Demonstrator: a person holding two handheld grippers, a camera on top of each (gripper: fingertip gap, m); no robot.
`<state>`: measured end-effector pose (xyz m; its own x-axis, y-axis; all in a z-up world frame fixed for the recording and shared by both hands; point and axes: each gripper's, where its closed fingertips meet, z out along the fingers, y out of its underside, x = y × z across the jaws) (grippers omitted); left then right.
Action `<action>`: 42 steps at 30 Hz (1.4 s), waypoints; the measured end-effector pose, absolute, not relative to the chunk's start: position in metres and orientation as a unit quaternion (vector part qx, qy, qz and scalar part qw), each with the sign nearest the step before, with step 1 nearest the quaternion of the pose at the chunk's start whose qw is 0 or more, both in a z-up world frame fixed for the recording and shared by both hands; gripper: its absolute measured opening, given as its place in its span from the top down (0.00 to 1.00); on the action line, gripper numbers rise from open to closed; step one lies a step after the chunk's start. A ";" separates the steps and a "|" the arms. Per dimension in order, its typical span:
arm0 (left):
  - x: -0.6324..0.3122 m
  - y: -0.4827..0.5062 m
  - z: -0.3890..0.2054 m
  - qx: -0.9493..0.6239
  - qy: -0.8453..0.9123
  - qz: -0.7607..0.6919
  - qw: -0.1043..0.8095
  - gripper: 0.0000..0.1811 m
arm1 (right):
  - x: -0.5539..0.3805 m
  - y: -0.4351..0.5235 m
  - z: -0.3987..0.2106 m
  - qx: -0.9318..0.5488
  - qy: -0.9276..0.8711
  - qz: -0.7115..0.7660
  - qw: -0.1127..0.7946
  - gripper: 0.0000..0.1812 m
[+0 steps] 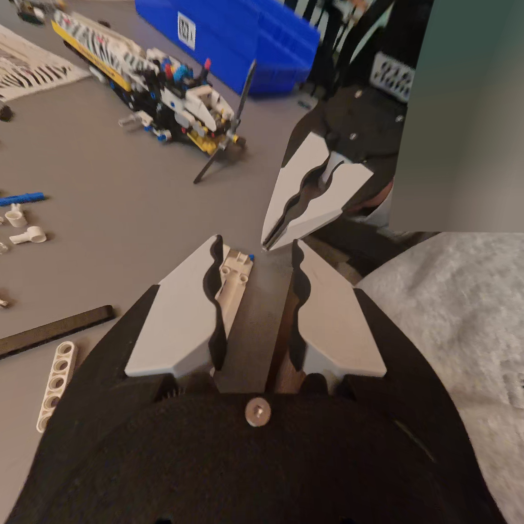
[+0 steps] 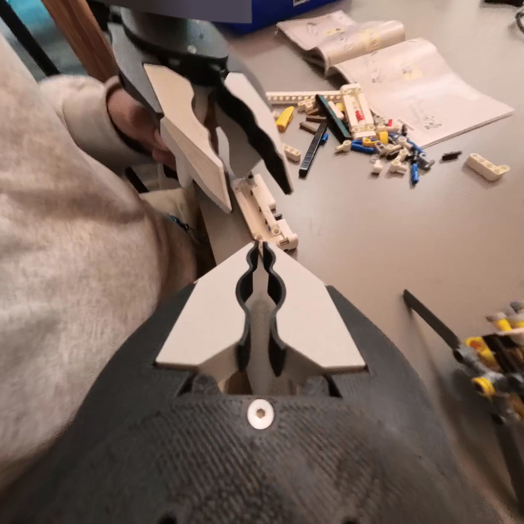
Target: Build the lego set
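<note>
A white lego sub-assembly with a small blue pin at its far end lies on the grey table. My left gripper is open around it, with the piece next to the left finger and a wide gap to the other. My right gripper is shut, its tips right at the near end of the same assembly. In the left wrist view the right gripper points down beside the blue pin. In the right wrist view the left gripper stands open over the assembly's far end.
A partly built plane model stands beyond, with a blue bin behind it. A white holed beam, a black strip and small white connectors lie left. A pile of loose pieces and open booklets lie far right. My left and right fingertips are right by each other.
</note>
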<state>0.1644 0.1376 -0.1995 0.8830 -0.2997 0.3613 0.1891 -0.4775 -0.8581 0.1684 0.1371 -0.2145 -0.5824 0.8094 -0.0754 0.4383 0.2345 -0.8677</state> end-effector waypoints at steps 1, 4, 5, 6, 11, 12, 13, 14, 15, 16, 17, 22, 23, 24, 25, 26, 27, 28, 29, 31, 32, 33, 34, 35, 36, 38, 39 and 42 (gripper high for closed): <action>0.166 0.139 -0.206 -0.838 0.040 -0.228 0.494 0.72 | 0.168 0.135 -0.219 -0.404 -0.771 0.448 0.206 0.99; 0.168 0.142 -0.219 -0.865 0.053 -0.194 0.460 0.68 | 0.169 0.131 -0.228 -0.389 -0.793 0.417 0.213 0.99; 0.167 0.144 -0.221 -0.869 0.056 -0.183 0.456 0.67 | 0.169 0.131 -0.228 -0.386 -0.797 0.411 0.217 0.99; 0.167 0.145 -0.222 -0.872 0.058 -0.174 0.453 0.67 | 0.169 0.132 -0.228 -0.382 -0.799 0.406 0.225 0.99; 0.159 0.147 -0.226 -0.886 0.076 -0.139 0.435 0.66 | 0.166 0.134 -0.232 -0.356 -0.819 0.379 0.242 0.99; 0.158 0.147 -0.227 -0.889 0.084 -0.133 0.430 0.65 | 0.166 0.134 -0.234 -0.354 -0.823 0.376 0.237 0.99; 0.157 0.147 -0.229 -0.891 0.091 -0.129 0.426 0.65 | 0.166 0.134 -0.234 -0.353 -0.825 0.374 0.235 0.99; 0.157 0.147 -0.231 -0.893 0.097 -0.127 0.421 0.65 | 0.166 0.134 -0.235 -0.350 -0.827 0.373 0.235 0.99; 0.157 0.146 -0.232 -0.895 0.101 -0.128 0.415 0.65 | 0.166 0.134 -0.235 -0.347 -0.828 0.372 0.235 0.99; 0.157 0.146 -0.234 -0.896 0.105 -0.131 0.410 0.66 | 0.166 0.134 -0.235 -0.345 -0.829 0.373 0.234 0.99; 0.158 0.145 -0.235 -0.897 0.110 -0.134 0.406 0.66 | 0.166 0.134 -0.234 -0.345 -0.829 0.374 0.232 0.99; 0.162 0.140 -0.242 -0.904 0.133 -0.136 0.383 0.67 | 0.164 0.129 -0.228 -0.345 -0.819 0.393 0.236 0.99; 0.164 0.139 -0.242 -0.904 0.135 -0.139 0.380 0.67 | 0.164 0.129 -0.228 -0.345 -0.819 0.393 0.235 0.99; 0.164 0.139 -0.243 -0.904 0.136 -0.141 0.379 0.67 | 0.163 0.129 -0.229 -0.347 -0.820 0.391 0.234 0.99; 0.165 0.139 -0.243 -0.904 0.137 -0.143 0.379 0.68 | 0.163 0.129 -0.230 -0.348 -0.821 0.387 0.234 0.99; 0.165 0.138 -0.242 -0.903 0.138 -0.146 0.379 0.70 | 0.163 0.130 -0.231 -0.348 -0.822 0.384 0.235 0.99; 0.165 0.139 -0.242 -0.903 0.140 -0.147 0.380 0.72 | 0.162 0.130 -0.232 -0.349 -0.823 0.381 0.236 0.99; 0.164 0.139 -0.242 -0.902 0.140 -0.144 0.382 0.74 | 0.162 0.130 -0.232 -0.349 -0.823 0.380 0.237 0.99; 0.162 0.140 -0.241 -0.902 0.140 -0.140 0.383 0.76 | 0.162 0.130 -0.232 -0.348 -0.823 0.380 0.238 0.99; 0.161 0.140 -0.241 -0.902 0.142 -0.136 0.384 0.78 | 0.162 0.131 -0.231 -0.348 -0.823 0.382 0.237 0.99; 0.159 0.140 -0.242 -0.903 0.143 -0.132 0.384 0.80 | 0.163 0.131 -0.231 -0.348 -0.823 0.383 0.235 0.99; 0.158 0.140 -0.242 -0.903 0.147 -0.127 0.383 0.82 | 0.163 0.131 -0.231 -0.349 -0.823 0.384 0.232 0.99; 0.159 0.140 -0.242 -0.902 0.151 -0.125 0.384 0.82 | 0.163 0.131 -0.231 -0.350 -0.823 0.385 0.230 0.99; 0.159 0.140 -0.242 -0.902 0.154 -0.123 0.384 0.82 | 0.163 0.131 -0.231 -0.350 -0.823 0.384 0.230 0.99; 0.159 0.141 -0.242 -0.902 0.155 -0.123 0.384 0.82 | 0.163 0.132 -0.232 -0.349 -0.823 0.383 0.231 0.99; 0.158 0.141 -0.242 -0.902 0.154 -0.123 0.384 0.82 | 0.162 0.132 -0.232 -0.347 -0.825 0.380 0.235 1.00; 0.158 0.141 -0.242 -0.902 0.153 -0.123 0.384 0.82 | 0.162 0.132 -0.232 -0.347 -0.825 0.380 0.236 1.00; 0.158 0.141 -0.242 -0.903 0.150 -0.124 0.384 0.82 | 0.162 0.132 -0.232 -0.345 -0.825 0.376 0.242 0.99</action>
